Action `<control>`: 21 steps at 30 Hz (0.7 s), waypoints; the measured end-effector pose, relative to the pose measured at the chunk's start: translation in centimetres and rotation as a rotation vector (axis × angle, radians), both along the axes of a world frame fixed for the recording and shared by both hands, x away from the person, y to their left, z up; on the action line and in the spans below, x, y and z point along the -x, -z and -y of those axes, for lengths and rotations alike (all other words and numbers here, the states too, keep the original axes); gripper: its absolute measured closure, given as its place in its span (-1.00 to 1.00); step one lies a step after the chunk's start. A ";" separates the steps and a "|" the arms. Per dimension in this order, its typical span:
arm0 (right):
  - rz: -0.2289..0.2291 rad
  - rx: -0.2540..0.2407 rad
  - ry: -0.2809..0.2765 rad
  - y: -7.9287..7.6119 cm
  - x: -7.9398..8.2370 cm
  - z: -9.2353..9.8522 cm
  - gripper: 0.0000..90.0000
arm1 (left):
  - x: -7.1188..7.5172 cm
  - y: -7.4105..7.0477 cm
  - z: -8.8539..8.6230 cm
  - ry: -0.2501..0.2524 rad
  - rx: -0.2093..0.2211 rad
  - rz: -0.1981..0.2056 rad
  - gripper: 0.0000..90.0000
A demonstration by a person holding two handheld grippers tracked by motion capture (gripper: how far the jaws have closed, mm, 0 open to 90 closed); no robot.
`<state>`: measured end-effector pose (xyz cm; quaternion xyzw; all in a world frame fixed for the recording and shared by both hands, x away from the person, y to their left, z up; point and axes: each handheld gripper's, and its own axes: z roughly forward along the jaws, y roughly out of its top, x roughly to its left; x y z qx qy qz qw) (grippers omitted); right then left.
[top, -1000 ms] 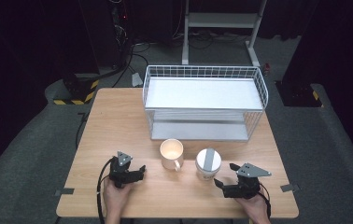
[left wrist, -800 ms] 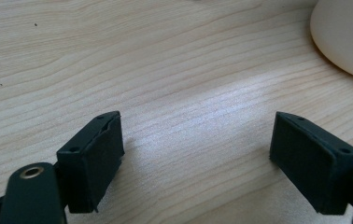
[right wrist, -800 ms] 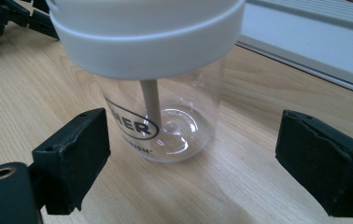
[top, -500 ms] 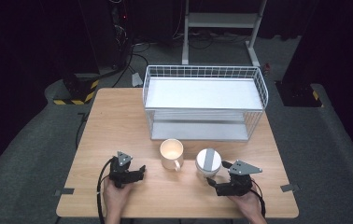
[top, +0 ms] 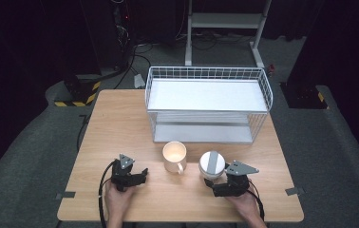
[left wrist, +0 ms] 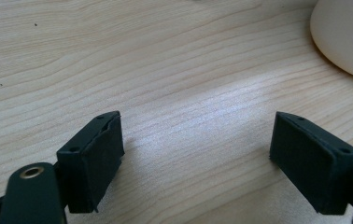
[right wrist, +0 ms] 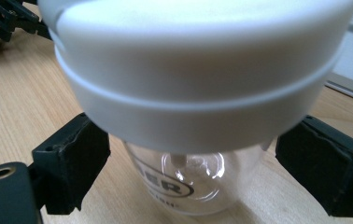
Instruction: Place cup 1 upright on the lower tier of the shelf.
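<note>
From the high view, the right gripper (top: 214,186) has slid left and forward across the wooden table (top: 116,121) since a second ago, so that its tips now sit at the base of the white-lidded glass jar (top: 212,165), which it earlier stood clear of; the left gripper (top: 138,176) has kept its place near the front edge. The jar stands upright just right of the cream mug (top: 174,156), the two close but apart, both just in front of the white wire rack (top: 208,102). Bare tabletop lies open to the left of the mug and along the front edge between the two hands. In the left gripper view its jaws stand well apart over bare wood with nothing between them, and the mug (left wrist: 347,37) shows at the top right corner, well ahead of the pads (left wrist: 95,156). The right gripper view gives what the high view cannot: the jar (right wrist: 188,182) stands between the pads (right wrist: 74,163), its clear body with lettering below the broad white lid (right wrist: 198,70), and a gap shows on each side, so the jaws are wide and not yet gripping.
</note>
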<state>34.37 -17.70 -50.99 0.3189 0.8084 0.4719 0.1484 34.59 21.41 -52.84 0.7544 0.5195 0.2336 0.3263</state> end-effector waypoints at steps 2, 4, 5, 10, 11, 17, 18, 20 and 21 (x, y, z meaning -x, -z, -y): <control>-0.004 0.009 -0.002 -0.1 -0.2 -0.3 -0.78 | 0.0 0.0 0.0 0.000 0.000 0.000 -0.61; -0.001 0.012 -0.006 -0.3 -0.3 -0.5 -0.78 | 0.0 0.0 0.0 0.000 0.000 0.000 -0.61; 0.000 0.013 -0.006 -0.4 -0.3 -0.5 -0.78 | 0.0 0.0 0.0 0.000 0.000 0.000 -0.61; -0.004 0.025 -0.001 -0.6 -0.7 -1.1 -0.75 | 0.0 0.0 0.0 0.000 0.000 0.000 -0.61; -0.004 0.025 -0.001 -0.6 -0.7 -1.1 -0.75 | 0.0 0.0 0.0 0.000 0.000 0.000 -0.61; 0.018 0.038 0.009 -0.7 -0.8 -1.5 -0.65 | 0.0 0.0 0.0 -0.002 0.002 0.002 -0.61; 0.021 0.039 0.010 -0.6 -0.8 -1.5 -0.62 | 0.0 0.0 0.0 -0.001 -0.001 0.000 -0.61; 0.026 0.037 0.010 -0.6 -0.8 -1.5 -0.61 | 0.0 0.0 0.0 -0.003 0.002 0.002 -0.61; 0.030 0.038 0.009 -0.6 -0.8 -1.5 -0.61 | 0.0 0.0 0.0 -0.002 0.000 0.000 -0.61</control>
